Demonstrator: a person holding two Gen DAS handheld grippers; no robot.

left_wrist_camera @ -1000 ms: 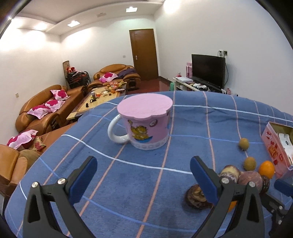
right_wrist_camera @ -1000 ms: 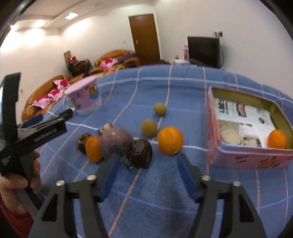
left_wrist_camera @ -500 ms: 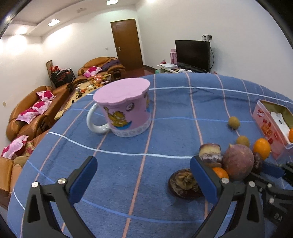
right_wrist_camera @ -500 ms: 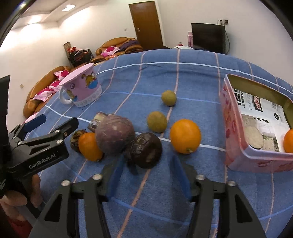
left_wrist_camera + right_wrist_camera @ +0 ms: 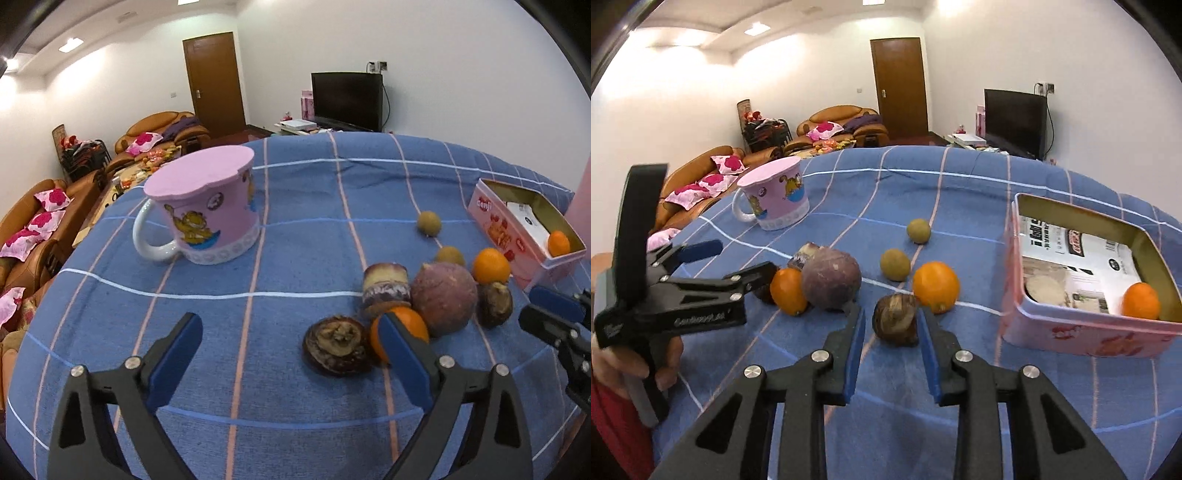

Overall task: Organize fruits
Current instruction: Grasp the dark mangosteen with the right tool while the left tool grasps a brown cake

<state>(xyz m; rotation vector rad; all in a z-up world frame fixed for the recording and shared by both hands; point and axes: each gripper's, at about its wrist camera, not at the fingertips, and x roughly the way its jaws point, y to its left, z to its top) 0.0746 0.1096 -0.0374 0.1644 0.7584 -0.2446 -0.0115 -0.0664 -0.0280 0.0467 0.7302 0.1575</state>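
Fruits lie on the blue checked cloth: a dark brown fruit (image 5: 896,320), a purple round fruit (image 5: 831,283), two oranges (image 5: 936,287) (image 5: 788,291), two small green fruits (image 5: 895,264) (image 5: 918,230) and a cut brown fruit (image 5: 337,345). A pink tin (image 5: 1086,332) at the right holds one orange (image 5: 1140,300). My right gripper (image 5: 891,332) is partly closed, jaws on either side of the dark brown fruit, contact unclear. My left gripper (image 5: 291,354) is open and empty, just left of the cut fruit.
A pink lidded mug (image 5: 207,218) with a white handle stands at the back left of the table. The left gripper (image 5: 713,266) also shows in the right wrist view, close to the fruit pile. Sofas, a door and a TV lie beyond.
My right gripper has moved forward and narrowed around the dark brown fruit. My left gripper has shifted right, toward the fruit pile, and stays open.
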